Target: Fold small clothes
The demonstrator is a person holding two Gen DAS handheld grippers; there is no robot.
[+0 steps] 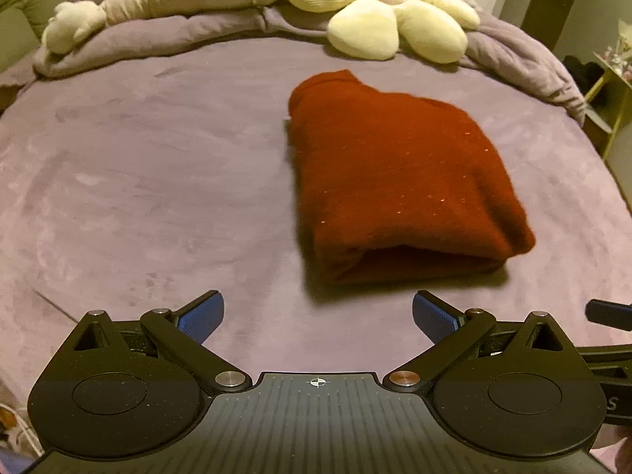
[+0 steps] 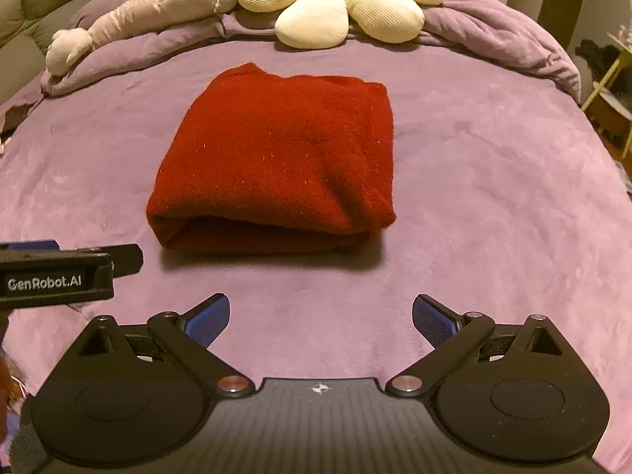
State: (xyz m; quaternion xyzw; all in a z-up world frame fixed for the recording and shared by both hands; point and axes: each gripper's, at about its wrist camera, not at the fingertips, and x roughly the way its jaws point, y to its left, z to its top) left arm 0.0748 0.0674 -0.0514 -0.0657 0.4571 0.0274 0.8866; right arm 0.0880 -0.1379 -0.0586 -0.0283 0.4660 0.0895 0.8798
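Note:
A red knitted garment (image 1: 399, 181) lies folded into a thick rectangle on the purple bedspread (image 1: 158, 181). In the right wrist view the garment (image 2: 280, 158) sits straight ahead, its folded edge facing me. My left gripper (image 1: 318, 318) is open and empty, just short of the garment's near edge and a little to its left. My right gripper (image 2: 320, 322) is open and empty, a short way back from the garment. The left gripper's body also shows at the left edge of the right wrist view (image 2: 59, 272).
A cream flower-shaped cushion (image 2: 335, 0) and a long pale plush toy (image 2: 134, 19) lie on a bunched purple duvet (image 2: 493, 35) at the far side of the bed. A yellow-framed side table (image 2: 608, 91) stands off the bed's right edge.

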